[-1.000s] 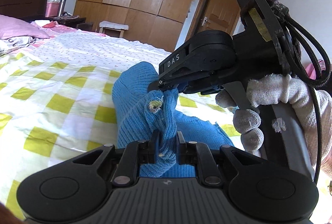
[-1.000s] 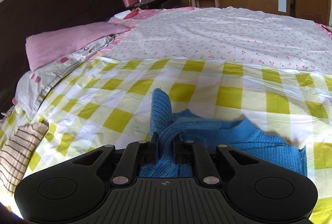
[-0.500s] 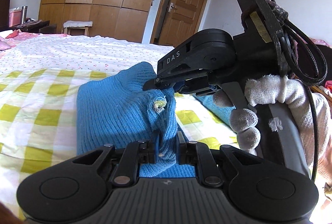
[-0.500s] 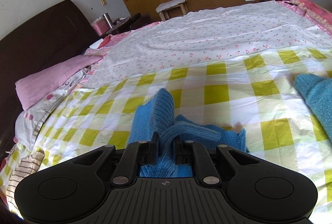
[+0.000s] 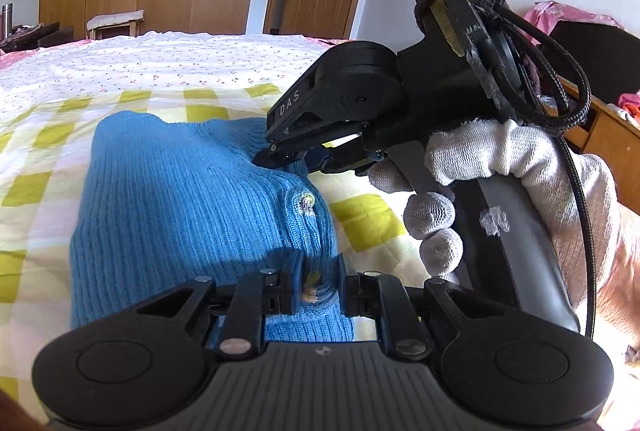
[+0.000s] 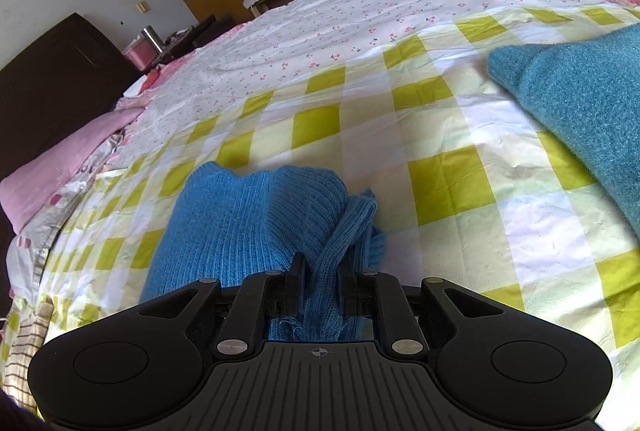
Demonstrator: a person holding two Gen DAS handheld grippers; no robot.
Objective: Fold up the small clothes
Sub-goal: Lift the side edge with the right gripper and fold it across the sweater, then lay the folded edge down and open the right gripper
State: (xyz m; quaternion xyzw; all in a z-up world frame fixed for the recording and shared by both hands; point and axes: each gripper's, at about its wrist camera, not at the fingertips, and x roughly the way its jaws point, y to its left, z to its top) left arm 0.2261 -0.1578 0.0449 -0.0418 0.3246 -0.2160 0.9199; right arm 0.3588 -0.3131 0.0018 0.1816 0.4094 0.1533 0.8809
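Note:
A small blue knit cardigan (image 5: 180, 207) with buttons lies on the yellow-checked sheet (image 5: 364, 219). My left gripper (image 5: 318, 283) is shut on its buttoned edge at the near side. My right gripper (image 5: 288, 161), held by a white-gloved hand, is shut on the same edge a little farther along. In the right wrist view the right gripper (image 6: 320, 281) pinches a ribbed fold of the cardigan (image 6: 240, 223), which is doubled over on the sheet.
A teal fuzzy garment (image 6: 580, 103) lies on the bed at the right. Pink pillows (image 6: 60, 167) and a dark headboard (image 6: 48, 79) are at the left. A striped cloth (image 6: 20, 355) hangs at the bed's near-left edge. Wooden wardrobes and a door stand beyond.
Both grippers have swung the held edge of the cardigan across and down, so it now lies folded over on the sheet. The teal garment has come into the right wrist view.

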